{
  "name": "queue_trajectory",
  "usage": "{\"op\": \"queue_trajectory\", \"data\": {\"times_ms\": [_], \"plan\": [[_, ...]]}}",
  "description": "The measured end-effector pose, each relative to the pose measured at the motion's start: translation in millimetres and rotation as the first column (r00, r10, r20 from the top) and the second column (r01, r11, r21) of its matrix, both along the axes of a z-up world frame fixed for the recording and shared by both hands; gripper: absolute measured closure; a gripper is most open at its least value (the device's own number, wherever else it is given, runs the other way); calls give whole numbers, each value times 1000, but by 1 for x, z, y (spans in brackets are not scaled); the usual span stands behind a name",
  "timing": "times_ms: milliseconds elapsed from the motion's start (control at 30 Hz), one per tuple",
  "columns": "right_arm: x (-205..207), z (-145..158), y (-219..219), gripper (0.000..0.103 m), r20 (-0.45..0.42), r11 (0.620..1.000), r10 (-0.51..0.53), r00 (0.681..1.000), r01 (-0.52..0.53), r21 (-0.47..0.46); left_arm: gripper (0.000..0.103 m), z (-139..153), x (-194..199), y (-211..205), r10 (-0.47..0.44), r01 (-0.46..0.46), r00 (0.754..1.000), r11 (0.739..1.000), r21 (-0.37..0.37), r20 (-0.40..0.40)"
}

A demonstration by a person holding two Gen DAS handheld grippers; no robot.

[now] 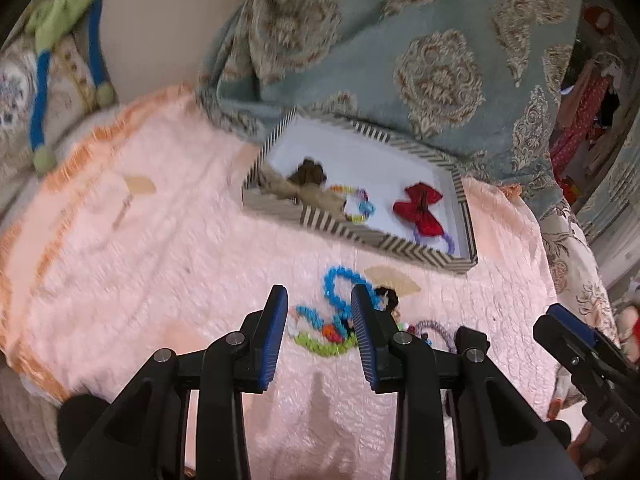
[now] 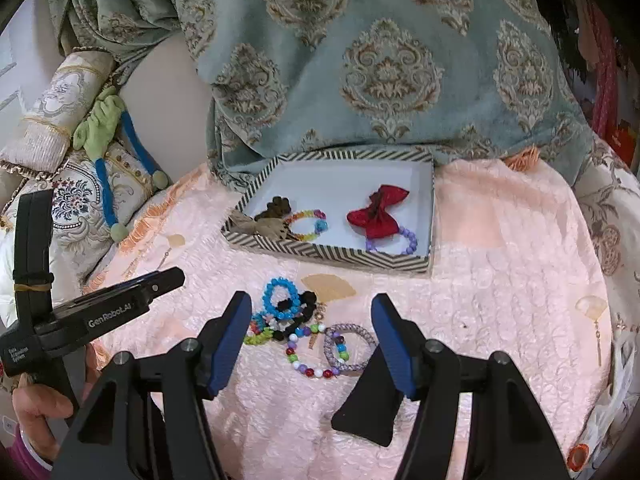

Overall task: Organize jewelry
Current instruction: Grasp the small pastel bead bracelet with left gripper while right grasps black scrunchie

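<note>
Left gripper tilted down over blue bead bracelet, jaws apart, empty, right gripper angled down above loose bracelets, jaws wide, holding nothing

A pale pink quilted bedspread with an orange fringe covers the surface. At twelve o'clock hangs a grey-blue cloth with tan damask medallions, draped down to the spread. At nine o'clock lie embroidered cream cushions with a green and blue soft toy on them, against a plain beige wall. At three o'clock, red clothing hangs in shadow. Light is soft and even.
</note>
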State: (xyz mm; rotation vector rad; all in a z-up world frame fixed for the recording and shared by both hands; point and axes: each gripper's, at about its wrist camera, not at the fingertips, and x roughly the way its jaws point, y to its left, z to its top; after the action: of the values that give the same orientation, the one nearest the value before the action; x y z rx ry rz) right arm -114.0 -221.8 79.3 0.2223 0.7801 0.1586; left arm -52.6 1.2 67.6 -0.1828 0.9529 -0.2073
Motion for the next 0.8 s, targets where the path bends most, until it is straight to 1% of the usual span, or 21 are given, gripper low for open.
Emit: {"op": "queue_trajectory", "data": {"times_ms": [233,367,533,667,733,800], "plan": [[11,-23,-7,38,-40,1000,8,999,-7,7,87,-43,14,12,13,-17,993,999,-30,-121],[21,-35,-5,46,-53,999,35,998,-34,10,87,-66,23,8,5,-4,985,1000,6,-174],[40,-58,-1,51,-103,998,64,993,-64,8,87,-84,30,5,22,-13,982,999,45,-190],[61,-78,13,51,-150,993,115,982,-117,-6,87,-97,36,3,41,-29,980,997,67,-193],[74,-89,18,51,-167,991,130,977,-132,-5,87,-102,39,2,35,-21,979,997,69,-202],[86,-100,22,51,-193,990,138,971,-139,8,87,-105,41,-2,31,-13,981,995,94,-193]]}}
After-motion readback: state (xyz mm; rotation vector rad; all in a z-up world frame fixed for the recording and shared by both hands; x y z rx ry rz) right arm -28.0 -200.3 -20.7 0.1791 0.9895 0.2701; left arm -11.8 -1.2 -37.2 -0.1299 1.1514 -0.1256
